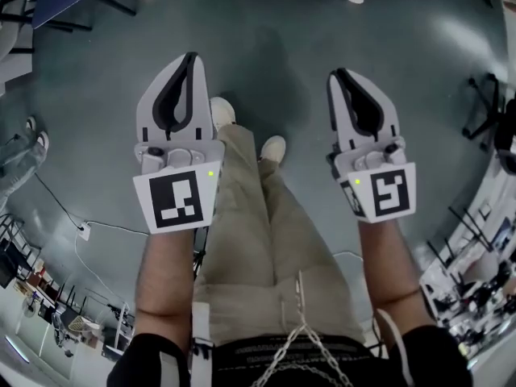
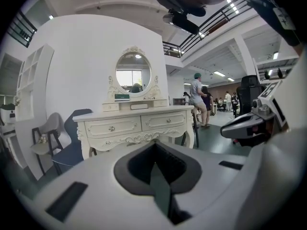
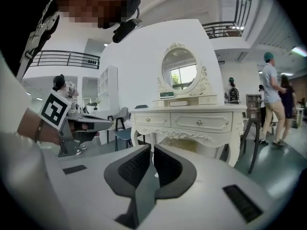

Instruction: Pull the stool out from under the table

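Note:
A white carved dressing table (image 3: 192, 121) with an oval mirror (image 3: 178, 71) stands a few steps ahead; it also shows in the left gripper view (image 2: 139, 123). Under it, between its legs, a pale yellowish shape (image 3: 184, 146) shows, seemingly the stool's seat; my own jaws hide most of it. In the head view my left gripper (image 1: 191, 61) and right gripper (image 1: 339, 77) are held side by side above the grey floor, both shut with nothing in them. Each gripper view shows its own jaws closed: left gripper (image 2: 154, 152), right gripper (image 3: 152, 150).
A grey chair (image 2: 48, 128) and a blue chair (image 2: 72, 147) stand left of the table by a white shelf (image 2: 29, 80). A dark tall stool (image 3: 252, 128) stands to its right. People (image 3: 271, 95) walk in the background. A cable (image 1: 81, 232) lies on the floor.

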The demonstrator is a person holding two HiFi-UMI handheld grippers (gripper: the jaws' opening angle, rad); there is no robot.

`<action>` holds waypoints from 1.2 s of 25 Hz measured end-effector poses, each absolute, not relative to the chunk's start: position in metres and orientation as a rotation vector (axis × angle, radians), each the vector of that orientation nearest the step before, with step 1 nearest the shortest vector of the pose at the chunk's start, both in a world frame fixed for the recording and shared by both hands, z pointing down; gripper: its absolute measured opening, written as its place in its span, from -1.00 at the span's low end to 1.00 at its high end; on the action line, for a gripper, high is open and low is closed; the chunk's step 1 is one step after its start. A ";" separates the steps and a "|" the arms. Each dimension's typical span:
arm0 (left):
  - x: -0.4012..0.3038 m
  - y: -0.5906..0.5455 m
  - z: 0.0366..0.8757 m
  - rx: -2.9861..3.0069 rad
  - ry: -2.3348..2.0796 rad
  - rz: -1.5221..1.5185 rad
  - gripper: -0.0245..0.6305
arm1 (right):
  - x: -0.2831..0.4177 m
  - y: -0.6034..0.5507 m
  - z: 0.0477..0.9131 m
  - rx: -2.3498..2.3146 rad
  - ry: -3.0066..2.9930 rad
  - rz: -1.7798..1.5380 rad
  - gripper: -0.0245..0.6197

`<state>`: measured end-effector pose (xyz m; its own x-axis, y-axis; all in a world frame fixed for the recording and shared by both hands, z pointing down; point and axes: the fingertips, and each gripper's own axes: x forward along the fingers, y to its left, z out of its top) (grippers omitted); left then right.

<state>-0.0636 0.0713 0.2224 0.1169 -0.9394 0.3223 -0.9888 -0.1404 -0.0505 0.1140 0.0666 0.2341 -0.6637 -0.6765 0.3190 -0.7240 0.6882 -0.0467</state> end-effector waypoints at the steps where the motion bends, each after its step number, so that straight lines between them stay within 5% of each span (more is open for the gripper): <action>1: -0.066 0.070 0.225 2.193 -1.935 0.408 -0.92 | 0.112 0.067 0.234 1.124 -2.618 0.271 -0.91; 30: -0.129 -0.051 0.239 2.309 -1.786 0.478 -0.92 | 0.071 -0.050 0.238 1.306 -2.518 0.241 -0.91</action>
<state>-0.1290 -0.0514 0.2388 0.2254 -0.9052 0.3602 -0.9641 -0.2605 -0.0512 0.0713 -0.0501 0.2384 -0.5448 -0.7695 0.3332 -0.8187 0.5741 -0.0130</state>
